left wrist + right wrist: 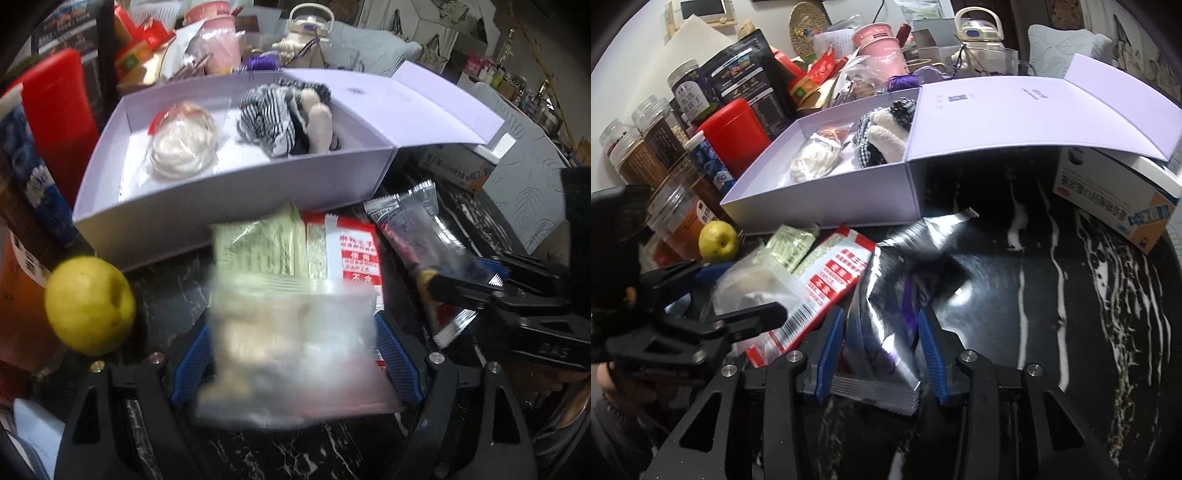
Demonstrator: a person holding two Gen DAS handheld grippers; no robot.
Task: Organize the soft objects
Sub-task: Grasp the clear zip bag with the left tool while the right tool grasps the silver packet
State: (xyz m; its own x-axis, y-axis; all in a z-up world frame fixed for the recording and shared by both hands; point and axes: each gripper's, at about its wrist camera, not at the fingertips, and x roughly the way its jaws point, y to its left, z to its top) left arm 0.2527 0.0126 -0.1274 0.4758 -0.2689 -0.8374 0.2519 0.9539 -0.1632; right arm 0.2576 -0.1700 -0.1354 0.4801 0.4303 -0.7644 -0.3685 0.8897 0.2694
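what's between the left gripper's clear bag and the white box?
In the left wrist view, a pale green packet and a red-and-white packet lie between the clear bag and the white box.

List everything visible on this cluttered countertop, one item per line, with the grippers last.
Open box: 1, pale lilac, centre of the dark marble counter, lid folded right.
Bagged white item: 1, inside box, left.
Checked plush toy: 1, black-white, inside box, right.
Clear bag: 1, between the left gripper's fingers.
Silver packet: 1, between the right gripper's fingers.
Red-white packet: 1, in front of box.
Pale green sachet: 1, beside it.
Yellow fruit: 1, left of box.
Red canister: 1, left rear.
Clear jars: several, far left.
Medicine carton: 1, white-blue, right.
Left gripper: black, blue pads.
Right gripper: same.
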